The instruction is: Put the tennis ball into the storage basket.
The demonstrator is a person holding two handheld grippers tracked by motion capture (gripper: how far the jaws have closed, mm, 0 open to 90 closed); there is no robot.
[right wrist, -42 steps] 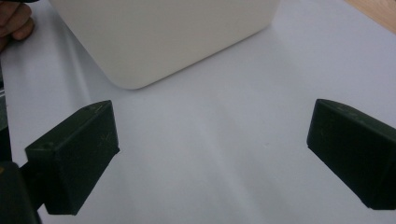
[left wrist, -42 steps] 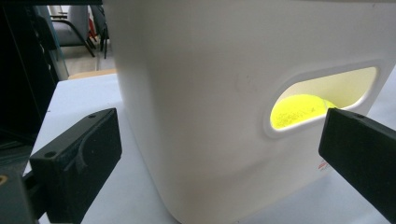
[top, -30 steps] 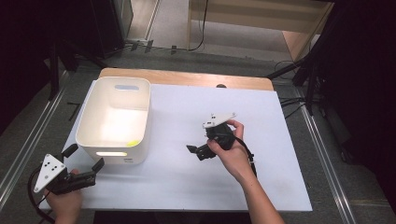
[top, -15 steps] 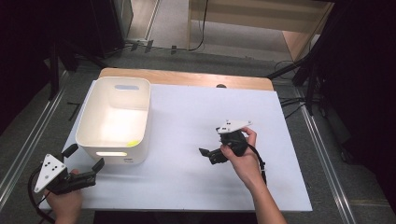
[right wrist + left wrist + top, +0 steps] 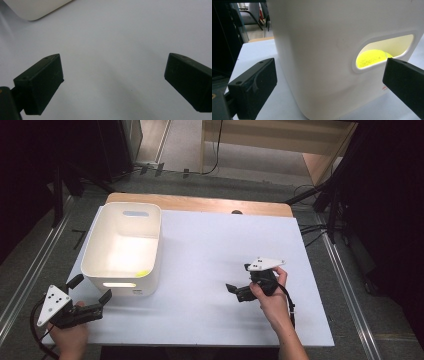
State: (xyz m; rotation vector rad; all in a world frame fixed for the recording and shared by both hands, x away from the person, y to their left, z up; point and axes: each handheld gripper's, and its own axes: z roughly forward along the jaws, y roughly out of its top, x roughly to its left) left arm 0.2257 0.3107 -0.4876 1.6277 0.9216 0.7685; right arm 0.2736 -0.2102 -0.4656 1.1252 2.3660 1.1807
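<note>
While your left gripper [image 5: 91,296] sits at the near-left corner of the table [image 5: 210,320], its jaws stand wide apart and hold nothing, with the near corner of the white bin [image 5: 324,50] between and just ahead of the fingers [image 5: 252,87]. Through the handle slot just beyond the right-hand finger you can see the yellow tennis ball [image 5: 373,58] resting inside the bin, low against that near wall. Your right gripper [image 5: 239,289] is likewise spread and empty; bare tabletop lies between its fingers [image 5: 40,82], and a corner of the bin shows far beyond the left-hand one.

Watch the left side. If you push forward from here, the fingers will likely meet the bin's wall, not the ball, and a light plastic bin would probably slide across the smooth sheet or tip. Closing now could only pinch the rounded corner, which looks too wide and slippery for a sound hold. The ball cannot be reached through the slot; it will need an approach from above the rim.

Compared with a second ago, your right hand [image 5: 272,295] has drawn back toward you and to the right, away from the bin, while the left gripper and the bin have not shifted.
</note>
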